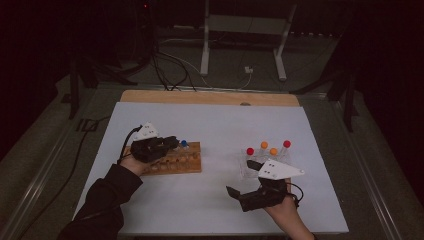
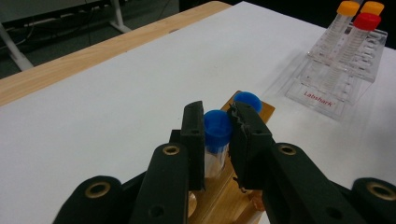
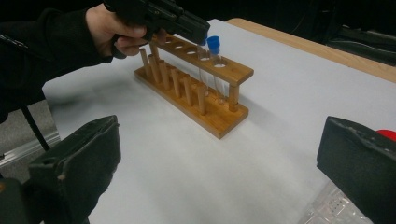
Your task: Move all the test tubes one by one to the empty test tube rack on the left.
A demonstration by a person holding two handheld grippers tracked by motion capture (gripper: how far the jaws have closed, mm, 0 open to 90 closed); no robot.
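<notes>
My left gripper (image 2: 217,116) is shut on a clear tube with a blue cap (image 2: 217,133), held upright over the wooden rack (image 2: 224,198). In the right gripper view the tube's lower part reaches into a hole near the rack's end (image 3: 201,70). A second blue-capped tube (image 2: 247,99) stands in the end hole just beyond. In the high view the left gripper (image 1: 172,142) is over the wooden rack (image 1: 187,160). My right gripper (image 1: 242,177) stands open at the front right, with nothing between its fingers (image 3: 84,158).
A clear plastic rack (image 1: 248,169) behind the right gripper holds two red-capped (image 1: 250,151) and two orange-capped tubes (image 1: 264,145). White sheet (image 1: 210,125) covers the wooden table; its far edge (image 1: 210,97) is bare wood.
</notes>
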